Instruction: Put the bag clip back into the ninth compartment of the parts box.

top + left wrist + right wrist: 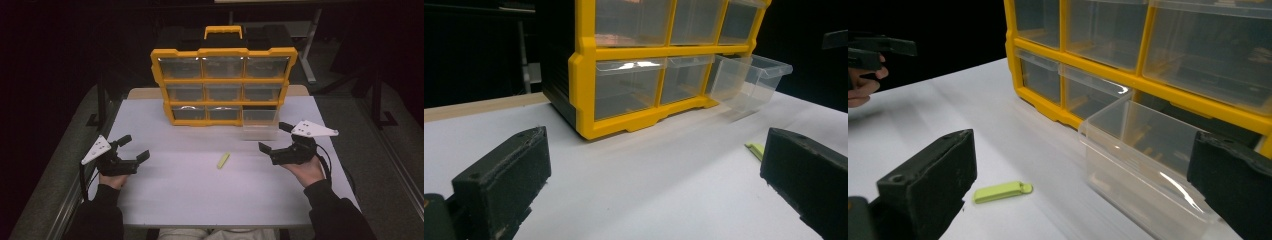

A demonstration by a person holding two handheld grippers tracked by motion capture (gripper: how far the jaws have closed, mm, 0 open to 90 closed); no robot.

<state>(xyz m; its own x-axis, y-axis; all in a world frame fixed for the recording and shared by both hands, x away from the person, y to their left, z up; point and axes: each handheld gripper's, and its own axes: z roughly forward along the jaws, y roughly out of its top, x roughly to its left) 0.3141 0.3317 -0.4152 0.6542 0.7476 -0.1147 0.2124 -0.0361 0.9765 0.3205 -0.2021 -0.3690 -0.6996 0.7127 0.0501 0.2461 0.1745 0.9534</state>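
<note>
I have both grippers resting low over the white table (165, 195), one at each side, and neither is gripping anything. My left gripper (131, 151) has its jaws spread wide; in the left gripper view the two black pads stand far apart with bare table between them. My right gripper (273, 137) is likewise released, jaws parted, just beside the pulled-out drawer (259, 127).

That drawer is clear plastic, a small rectangular bin with a lip along its front edge, and it looks empty as far as I can see. It is drawn forward from the bottom right slot of the yellow organizer (224, 85) and sits on the table, touching the cabinet's foot. In the right gripper view it lies between my jaws (close enough that its near wall catches a streak of glare).

The organizer itself stands upright at the far middle of the table: a yellow frame, black body, yellow carry handle on top, three rows of three clear drawers.

The small green piece (223, 160) lies flat on the table between the two grippers, in front of the organizer and well apart from it. It is pale lime, slim and oblong, with a rounded tab at one end.

I can make out no brand, label or writing on any of these.
</note>
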